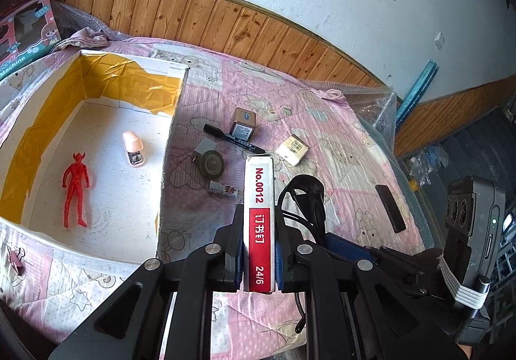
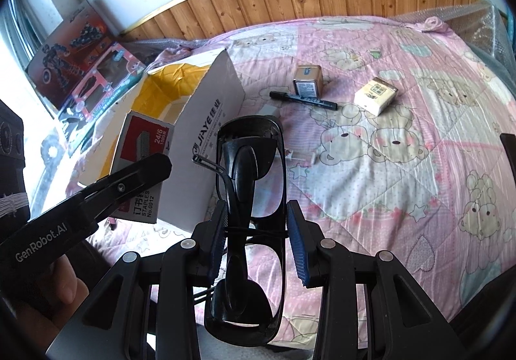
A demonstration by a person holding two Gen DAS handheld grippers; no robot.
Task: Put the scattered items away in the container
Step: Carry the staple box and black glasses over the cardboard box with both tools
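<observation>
Left gripper (image 1: pixel 259 250) clamped on the staples box (image 1: pixel 259 224), held above the quilt (image 1: pixel 322 147) just right of the cardboard box (image 1: pixel 167 147); red figure (image 1: pixel 74 189) and pink stapler (image 1: pixel 133 148) lie inside it; right gripper (image 2: pixel 254 231) grips black sunglasses (image 2: pixel 250 198); marker (image 2: pixel 303 98), charger (image 2: pixel 308 77), small carton (image 2: pixel 375 95) on quilt at 12–1 o'clock.
</observation>
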